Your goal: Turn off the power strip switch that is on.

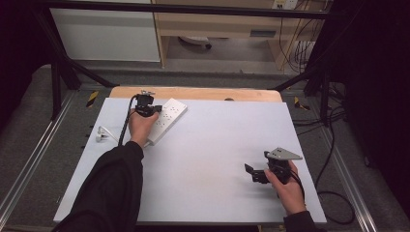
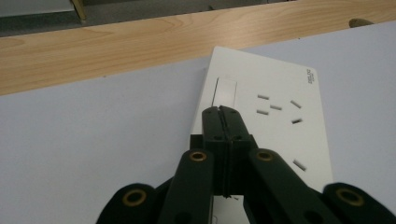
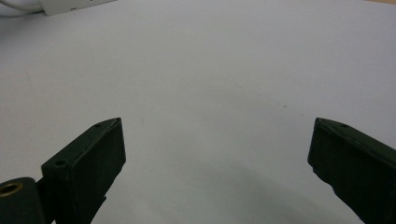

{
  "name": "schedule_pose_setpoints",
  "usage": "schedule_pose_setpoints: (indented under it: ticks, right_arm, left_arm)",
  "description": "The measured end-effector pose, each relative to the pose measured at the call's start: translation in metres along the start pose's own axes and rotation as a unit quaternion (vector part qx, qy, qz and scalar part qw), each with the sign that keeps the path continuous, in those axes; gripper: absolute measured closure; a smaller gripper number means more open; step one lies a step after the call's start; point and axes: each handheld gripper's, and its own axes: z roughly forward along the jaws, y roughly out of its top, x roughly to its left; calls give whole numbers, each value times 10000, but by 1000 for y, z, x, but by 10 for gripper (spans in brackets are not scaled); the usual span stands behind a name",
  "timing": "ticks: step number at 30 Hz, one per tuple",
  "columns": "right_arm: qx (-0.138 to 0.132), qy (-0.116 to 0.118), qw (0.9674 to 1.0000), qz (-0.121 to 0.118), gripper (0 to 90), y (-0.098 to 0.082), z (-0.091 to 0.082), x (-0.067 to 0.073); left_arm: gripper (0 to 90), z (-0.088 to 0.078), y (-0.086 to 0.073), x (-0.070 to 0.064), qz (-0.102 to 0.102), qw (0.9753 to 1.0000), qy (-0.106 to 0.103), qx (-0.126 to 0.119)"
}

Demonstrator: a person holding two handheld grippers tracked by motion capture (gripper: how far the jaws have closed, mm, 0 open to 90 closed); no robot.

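1. Right now my left gripper (image 2: 220,109) sits over the white power strip (image 2: 280,116), its jaws pressed together with nothing between them.
2. Seen along the left gripper view, the closed tips hang just at the rocker switch (image 2: 225,91) near the strip's far end; whether they touch it I cannot tell.
3. From the high view, that strip (image 1: 167,118) lies slanted on the far left part of the pale blue table mat (image 1: 212,154), close to the wooden edge (image 1: 193,93) beyond it.
4. My left hand (image 1: 140,126) rests above the strip's near half, with the left gripper (image 1: 145,105) pointing away from me and its black cable running back along my dark sleeve (image 1: 113,183).
5. White cord (image 1: 104,133) from the strip loops on the mat just left of my left wrist.
6. My right gripper (image 1: 252,171) is well apart from the strip, at the near right of the mat, held in my right hand (image 1: 287,186) and pointing left across the table.
7. Its jaws stand wide apart, holding nothing; the right gripper view has bare mat (image 3: 210,84) between the two black pads (image 3: 100,154).
8. No box, tray or bin stands on the mat; the strip's sockets (image 2: 278,108) are the only openings, and the ones I can see have no plug in them.
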Motion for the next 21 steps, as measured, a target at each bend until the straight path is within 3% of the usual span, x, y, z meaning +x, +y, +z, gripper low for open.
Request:
schedule_pose_setpoints:
  ticks: [21]
  right_arm:
    - [-1,27,10000,-8,45,0,-1,0]
  left_arm:
    - [900,5,1,-1,70,10000,-16,7]
